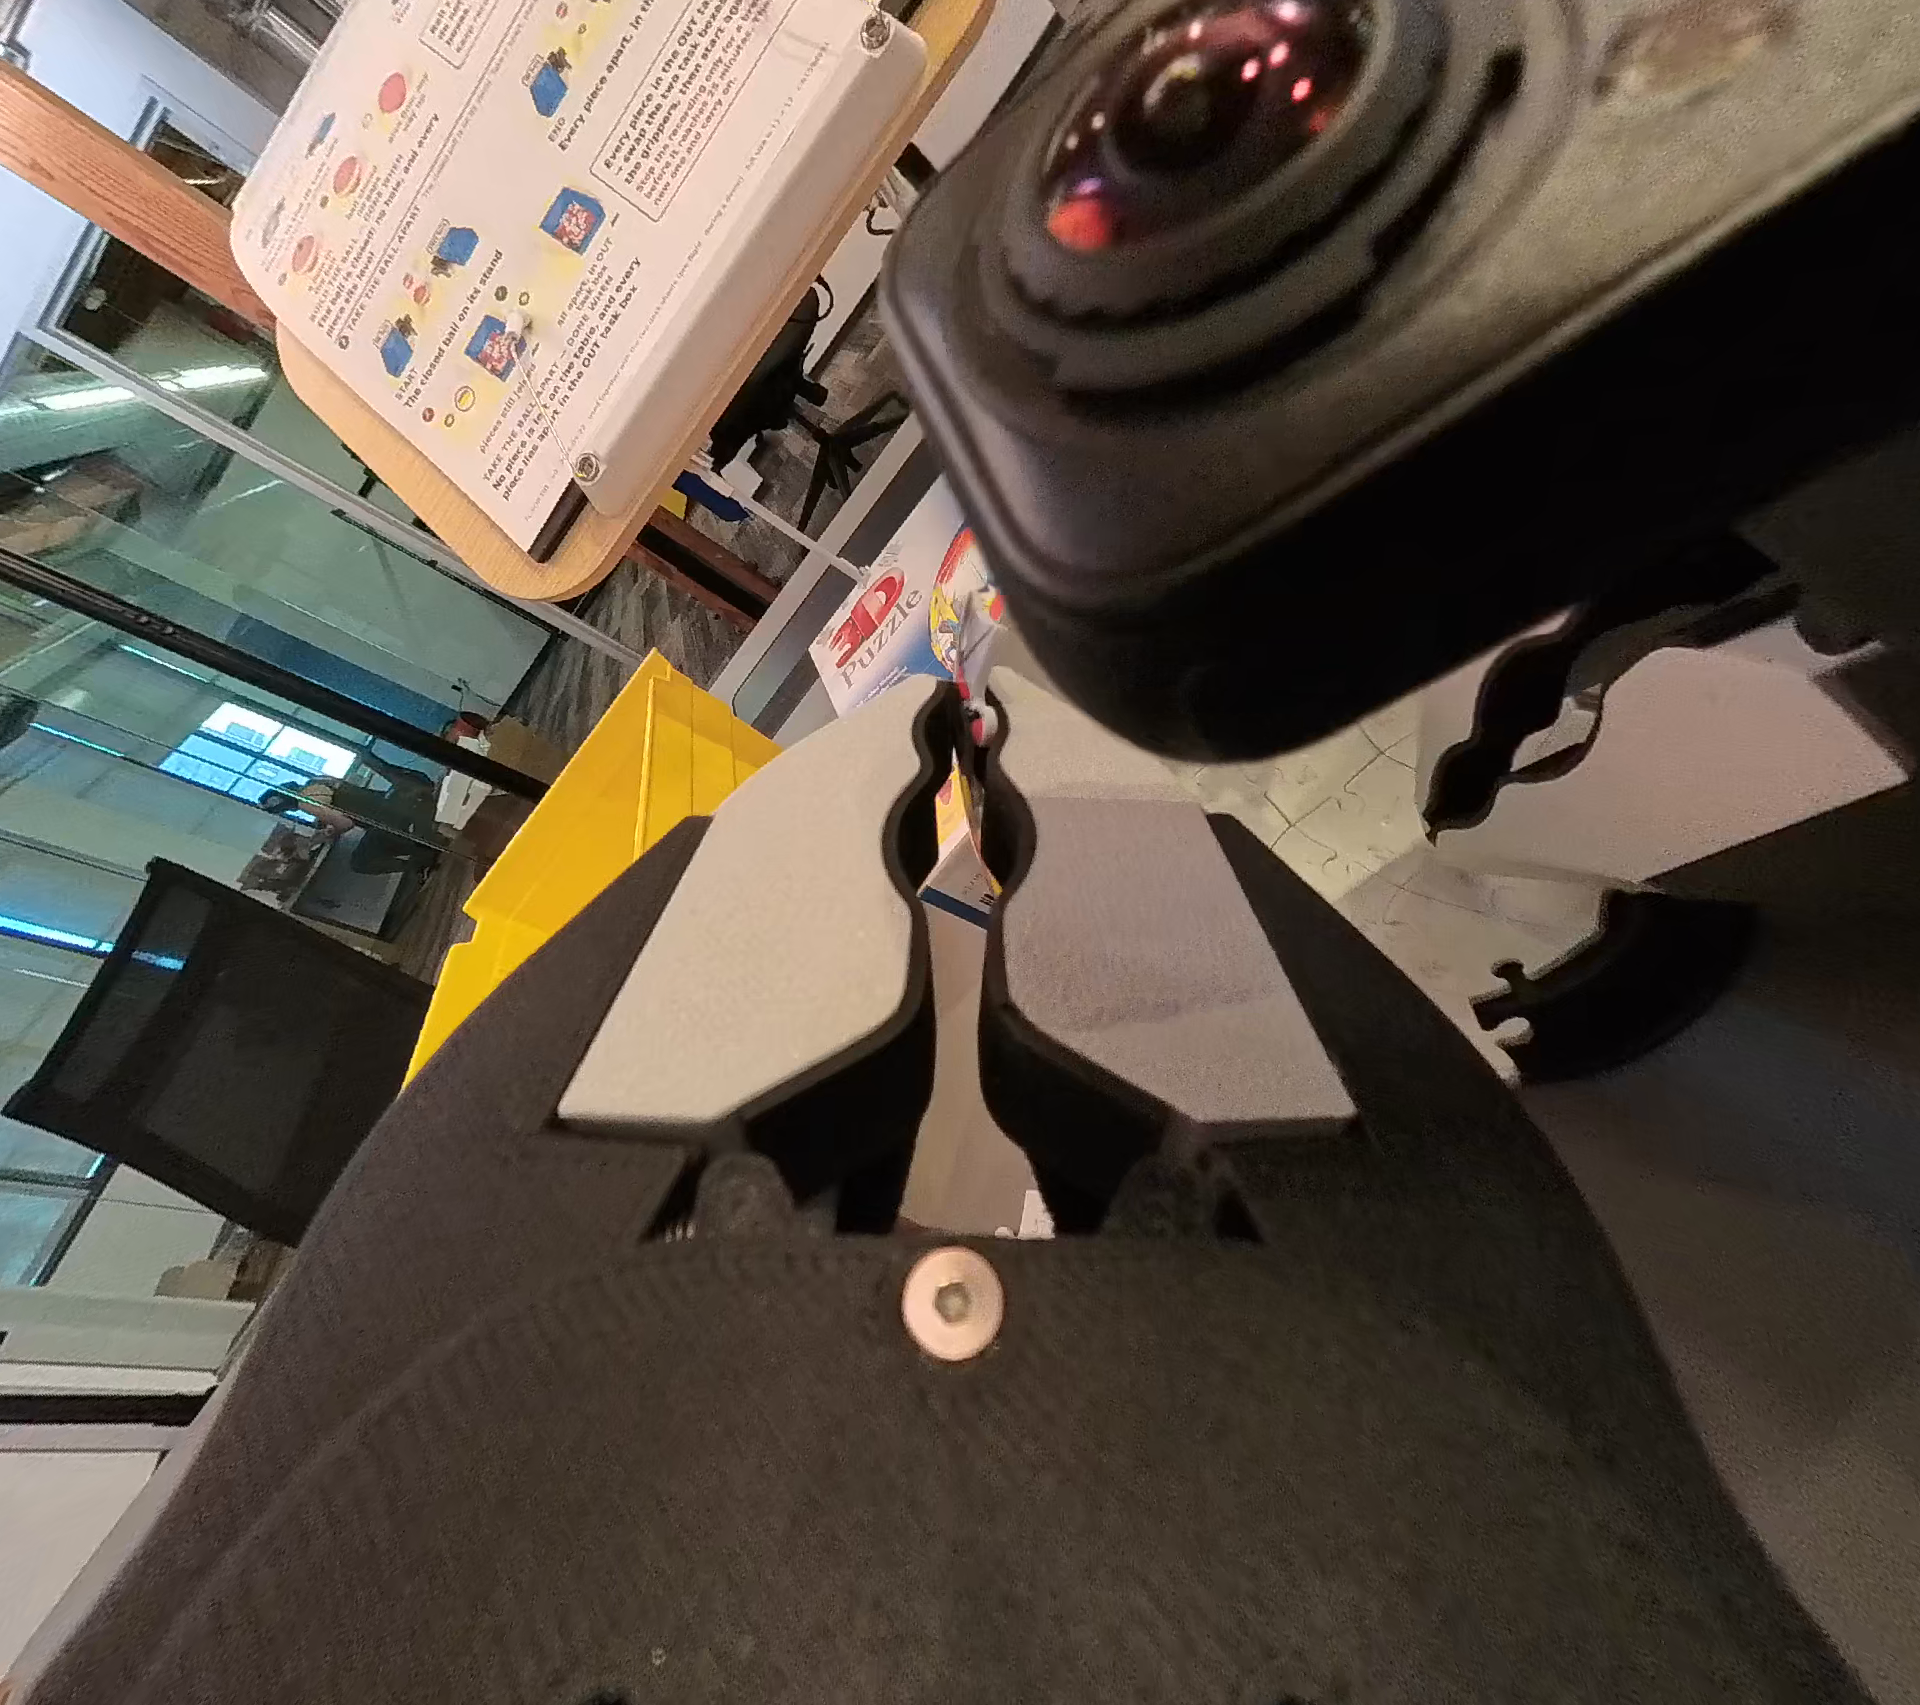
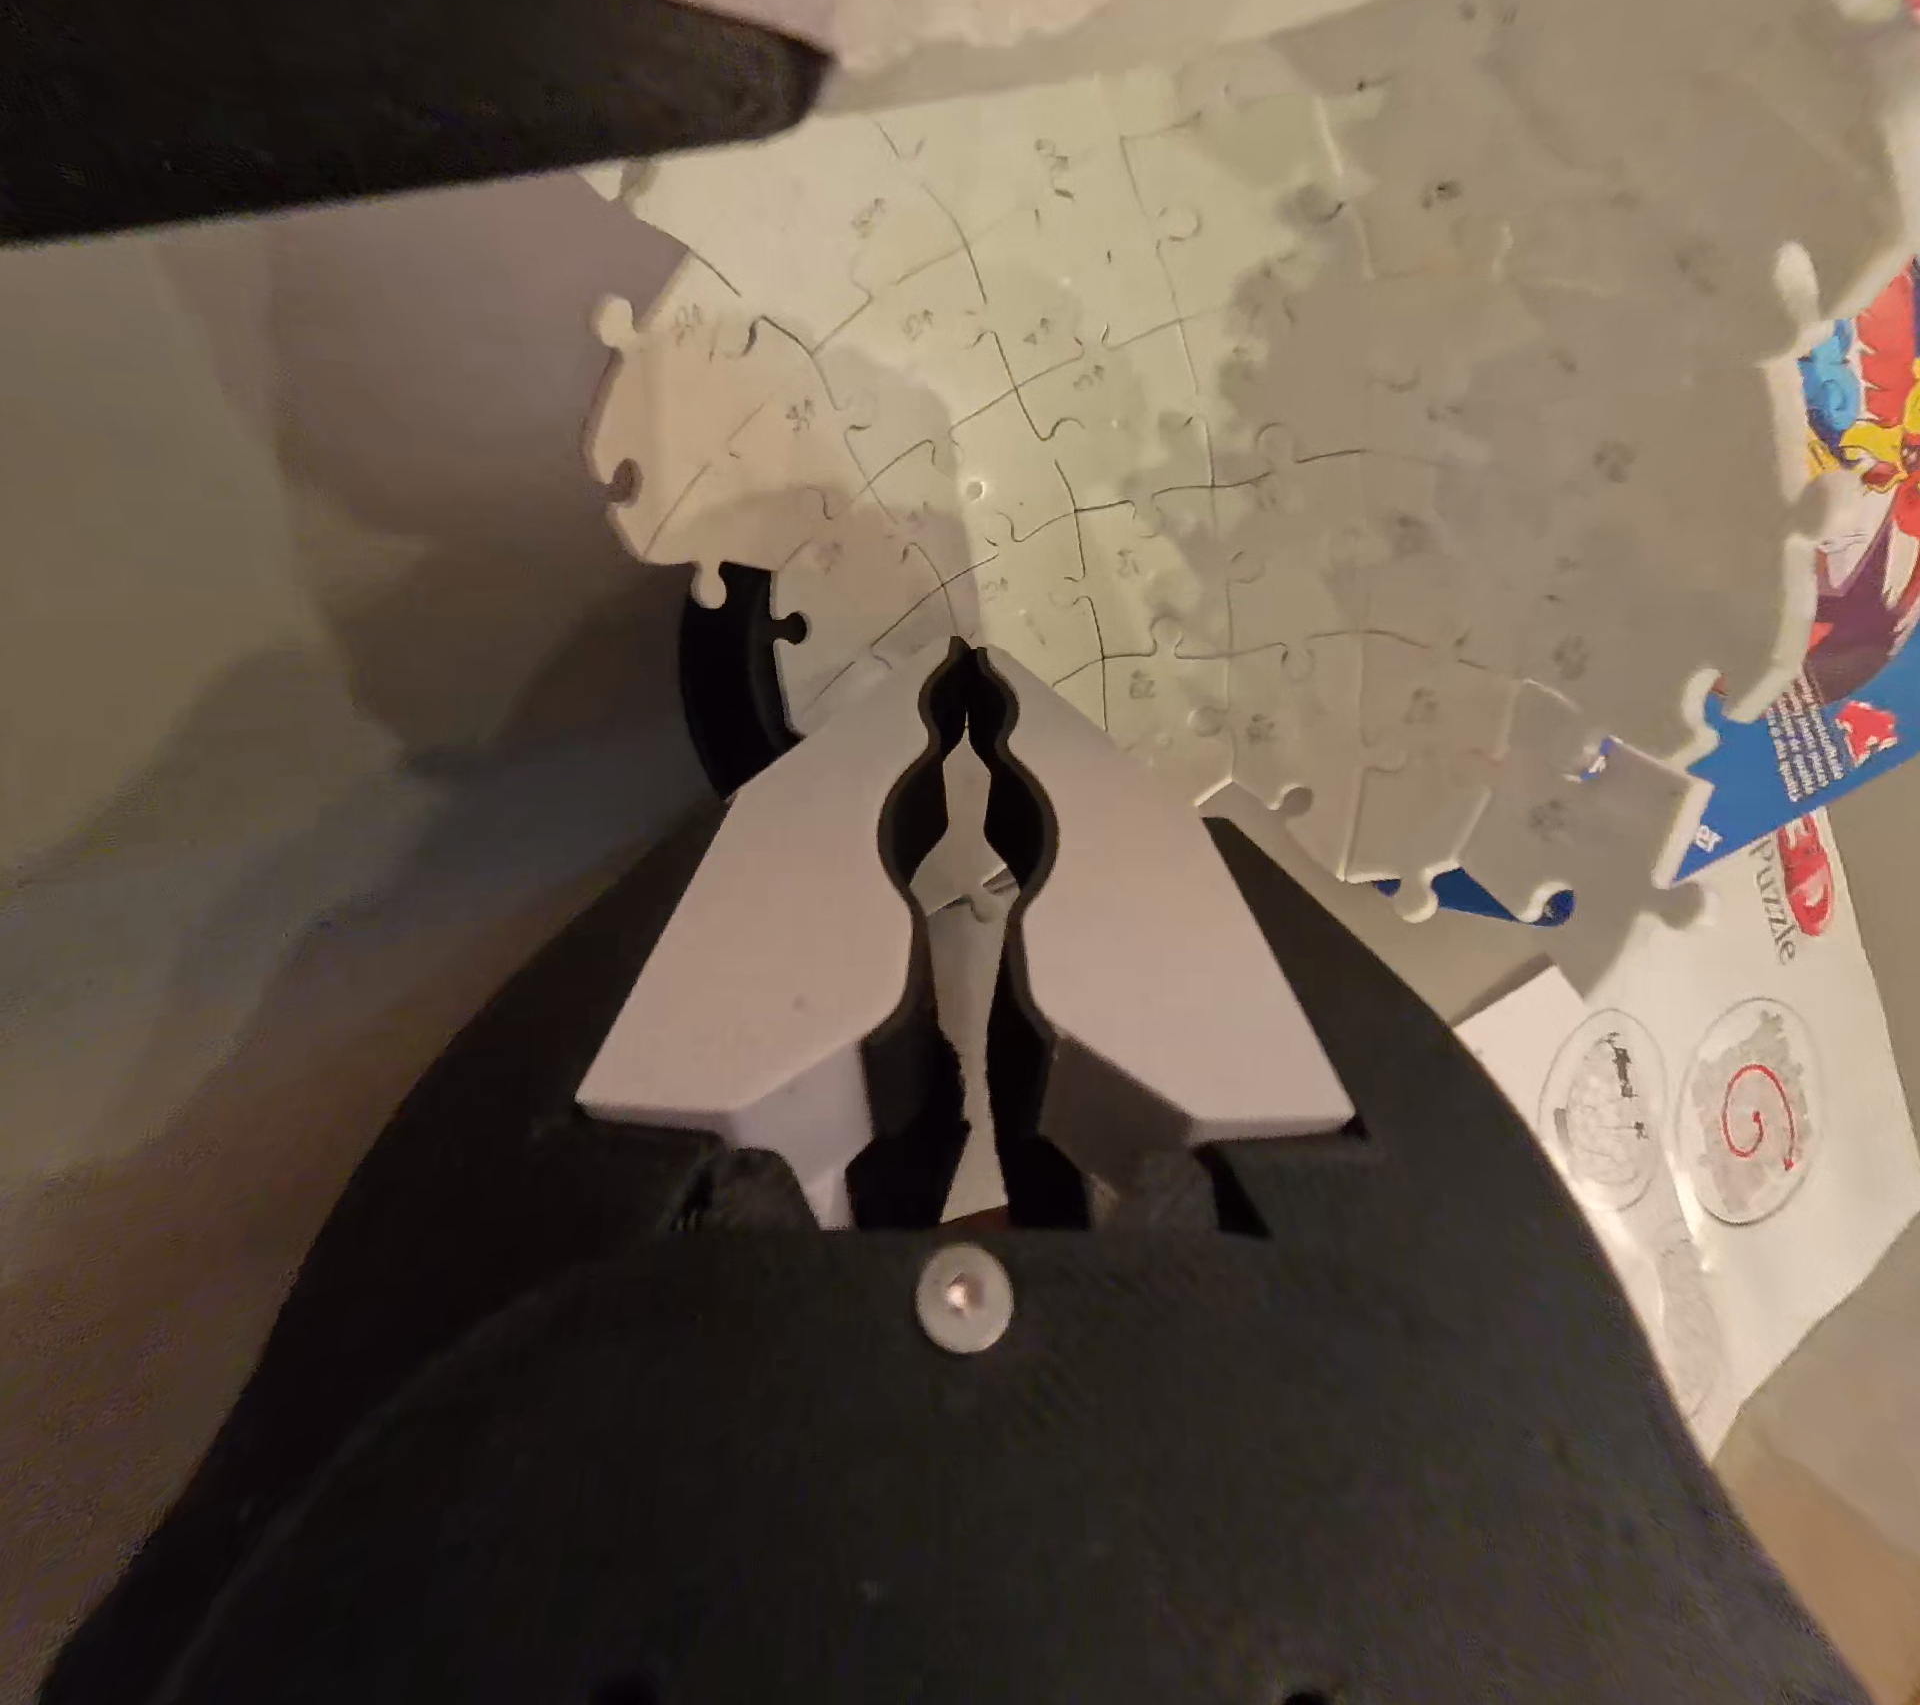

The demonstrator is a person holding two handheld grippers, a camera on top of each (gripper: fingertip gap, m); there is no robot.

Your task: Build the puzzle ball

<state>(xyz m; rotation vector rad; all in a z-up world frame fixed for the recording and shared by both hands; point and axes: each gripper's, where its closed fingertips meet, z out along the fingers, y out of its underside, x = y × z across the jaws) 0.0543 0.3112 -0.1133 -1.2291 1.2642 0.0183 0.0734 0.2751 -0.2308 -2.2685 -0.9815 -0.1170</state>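
Inside the half-built puzzle ball (image 2: pixel 1143 429), the right gripper (image 2: pixel 968 687) pinches a seated piece near the shell's lower edge, likely steadying it; the left gripper (image 1: pixel 961 720), fingers nearly together, grips a coloured piece (image 1: pixel 961 866) edgewise for fitting.

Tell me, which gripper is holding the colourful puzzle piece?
The left gripper: a yellow, blue and white piece sits between its fingers. The right gripper seems only to pinch the white ball by its edge.

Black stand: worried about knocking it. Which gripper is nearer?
Right. The right gripper sits beside the black stand; the left gripper is higher, holding the puzzle shell.
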